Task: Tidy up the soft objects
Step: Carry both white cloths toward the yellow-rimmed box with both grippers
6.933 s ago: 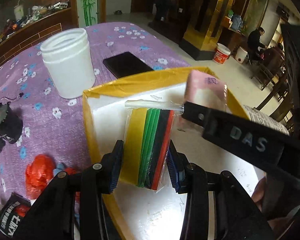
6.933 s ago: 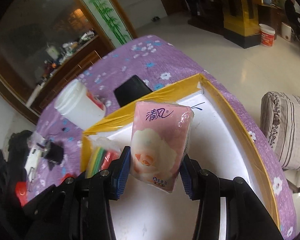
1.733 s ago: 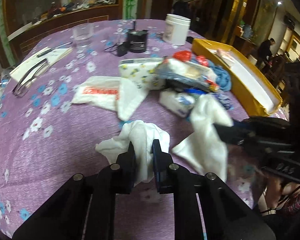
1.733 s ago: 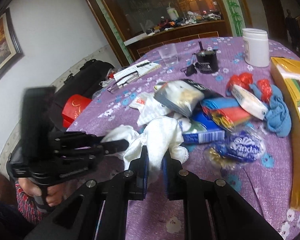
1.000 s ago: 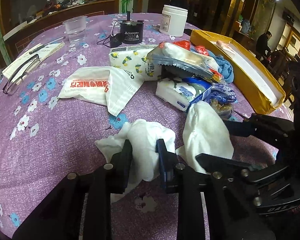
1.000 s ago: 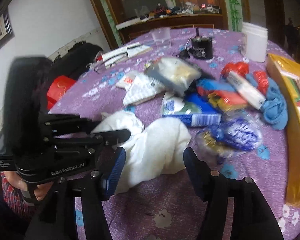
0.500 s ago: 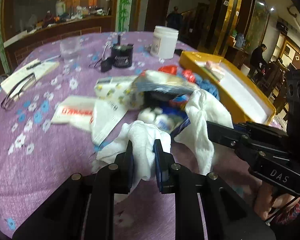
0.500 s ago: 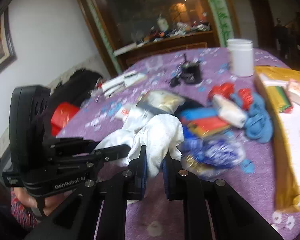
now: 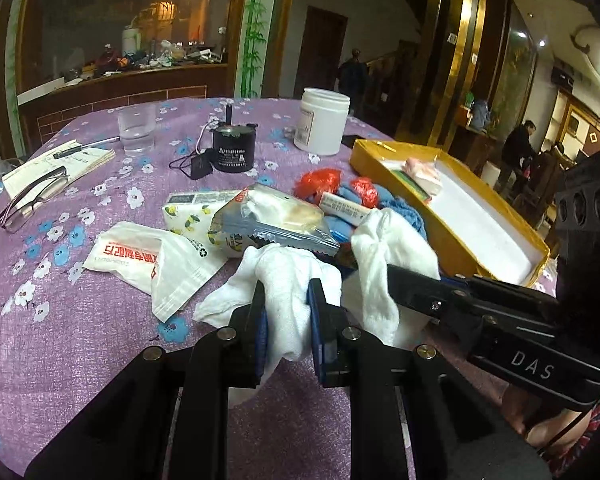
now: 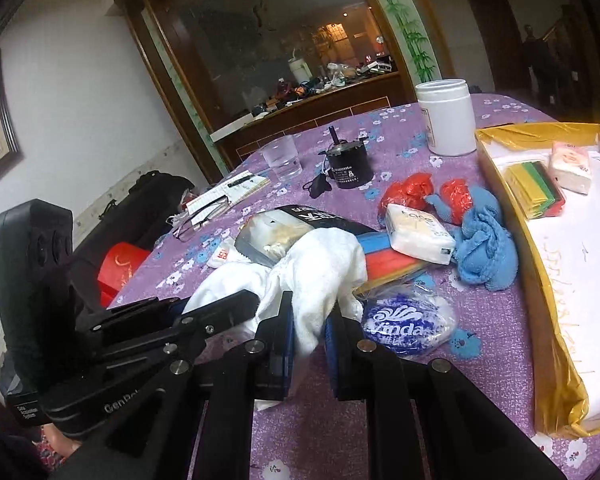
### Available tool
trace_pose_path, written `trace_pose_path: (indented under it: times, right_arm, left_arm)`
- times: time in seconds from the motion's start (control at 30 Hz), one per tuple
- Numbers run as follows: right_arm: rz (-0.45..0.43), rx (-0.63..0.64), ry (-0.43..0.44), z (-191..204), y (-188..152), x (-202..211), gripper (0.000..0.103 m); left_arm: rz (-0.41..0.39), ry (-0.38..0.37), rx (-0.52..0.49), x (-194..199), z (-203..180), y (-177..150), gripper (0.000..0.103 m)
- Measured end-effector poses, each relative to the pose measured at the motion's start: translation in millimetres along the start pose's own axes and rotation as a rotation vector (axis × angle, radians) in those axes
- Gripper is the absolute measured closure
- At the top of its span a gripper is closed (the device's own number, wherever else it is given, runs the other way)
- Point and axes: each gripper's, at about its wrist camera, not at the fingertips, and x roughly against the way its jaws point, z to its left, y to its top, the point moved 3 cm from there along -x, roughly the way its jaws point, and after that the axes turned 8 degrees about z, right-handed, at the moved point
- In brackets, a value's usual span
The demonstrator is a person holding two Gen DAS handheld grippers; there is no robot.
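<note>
Your left gripper [image 9: 287, 322] and right gripper [image 10: 309, 336] each pinch one end of the white cloth [image 9: 296, 280]. The cloth spans between them, and the yellow box [image 10: 540, 280] lies ahead to your right, nearer the right gripper.

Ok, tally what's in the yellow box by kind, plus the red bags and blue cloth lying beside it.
In the yellow box:
pink tissue pack: 1
coloured sheet pack: 1
Beside it:
red plastic bags: 2
blue cloth: 1
Total: 5
</note>
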Motion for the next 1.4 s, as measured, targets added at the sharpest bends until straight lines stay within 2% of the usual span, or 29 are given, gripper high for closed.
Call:
trace_pose_path:
  times: [0.13, 0.6, 1.3, 1.4]
  right_arm:
    - [0.002, 0.005, 0.001, 1.9, -0.6, -0.5, 0.089]
    - [-0.005, 0.009, 0.028, -0.2, -0.9, 1.1, 0.089]
    - [-0.035, -0.021, 0.040, -5.6, -1.0, 8.3, 0.089]
    - [-0.038, -0.034, 0.031, -8.5, -4.0, 13.8, 0.089]
  left_arm:
    - [-0.034, 0.015, -0.023, 5.2, -6.0, -0.8, 0.088]
    - [-0.072, 0.009, -0.052, 12.0, -13.0, -0.5, 0.088]
    - [-0.084, 0.025, -0.055, 15.8, -17.6, -2.3, 0.088]
    - [-0.063, 0.000, -0.039, 15.6, -19.8, -2.6, 0.088]
